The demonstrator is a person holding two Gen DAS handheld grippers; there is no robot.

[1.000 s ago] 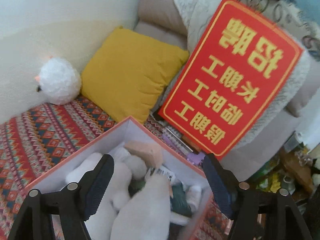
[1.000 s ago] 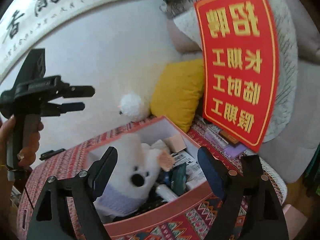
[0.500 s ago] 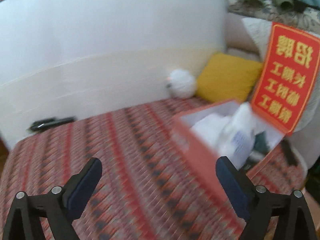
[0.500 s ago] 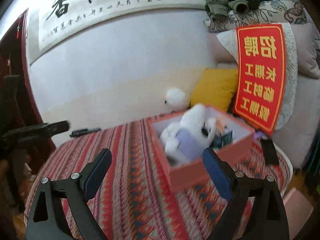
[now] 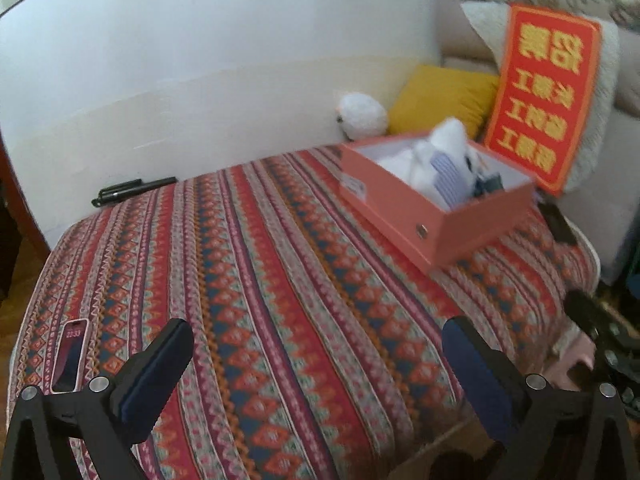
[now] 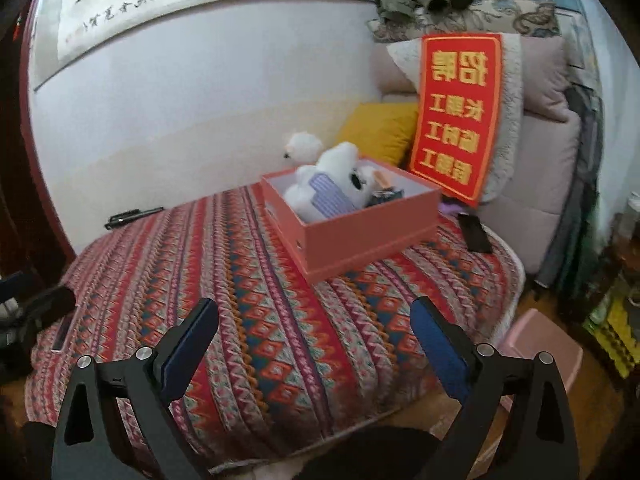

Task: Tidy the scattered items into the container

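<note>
Handling the plush: white plush toy (image 6: 332,176) looks light and soft; it lies in the coral box, head poking above the rim, so any re-seating would be a pinch on the fat body, not the ears.
Container: coral cardboard box (image 6: 360,236) sits on the far right of the patterned bedspread (image 6: 256,300); thin walls look stiff but light, likely to slide if pushed, so steady a side wall rather than the rim.
Box contents: beside the plush, small dark items and a tan piece crowd the right end; too small to name.
Left gripper (image 5: 316,364): fingers wide apart, empty, hovering over the near part of the bed.
Right gripper (image 6: 314,344): fingers wide apart, empty, near edge of the bed, well short of the box.
Possible leftovers: smartphone (image 5: 70,356) lies flat at the near left, slick and thin, hard to pinch off soft cloth, best taken by its long edges; black pens (image 5: 132,190) lie at the far left by the wall, thin and apt to roll.
Surroundings: fluffy white ball (image 6: 302,146) and yellow cushion (image 6: 380,128) behind the box, red sign (image 6: 456,116) leaning at the far right, dark flat object (image 6: 474,232) right of the box.
Obstructions: nothing stands between the grippers and the phone or pens; the plush's raised head narrows the box opening.
</note>
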